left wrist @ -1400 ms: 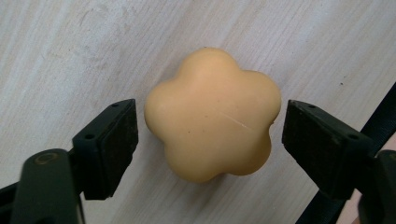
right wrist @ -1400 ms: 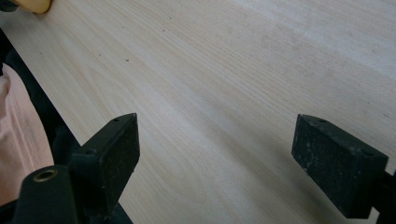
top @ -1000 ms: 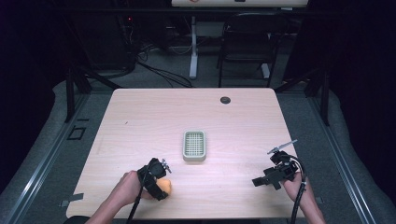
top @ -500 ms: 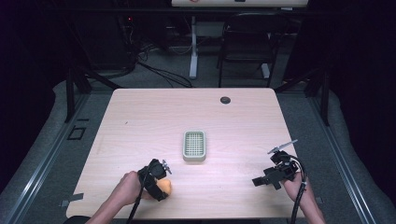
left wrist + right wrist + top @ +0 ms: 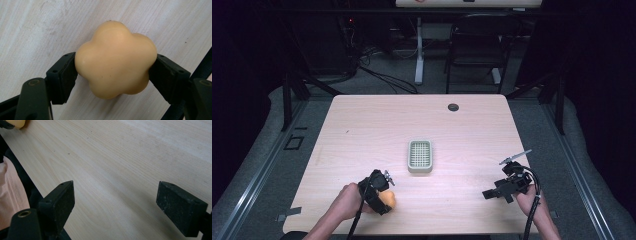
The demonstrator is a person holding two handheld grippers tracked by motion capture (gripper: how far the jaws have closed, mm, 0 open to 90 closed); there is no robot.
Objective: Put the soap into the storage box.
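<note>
At the left, our left tongs [image 5: 113,72] are clenched on the flower-shaped soap [image 5: 115,59], a pale yellow lobed lump. Both black pads press against its sides, and their jaws have just been closing in on it. In the high view the left tongs [image 5: 382,195] sit low over the near edge of the surface [image 5: 362,130], with the soap [image 5: 388,199] tucked under them and, as far as we can tell, resting on the wood.

Ahead of those tongs and off to their right, toward the middle of the surface, stands the small grey-green slotted dish [image 5: 420,155], well apart from the soap and with nothing in it.

At the right, our right tongs [image 5: 115,202] are released, jaws standing wide with nothing but bare wood between them. In the high view the right tongs [image 5: 504,186] idle near the right edge, well away from the dish.

We judge the step in hand to be the grasp itself, now just secured. The next move likely calls for lifting the soap clear without letting its rounded sides slip, then carrying it forward and right to the dish.
</note>
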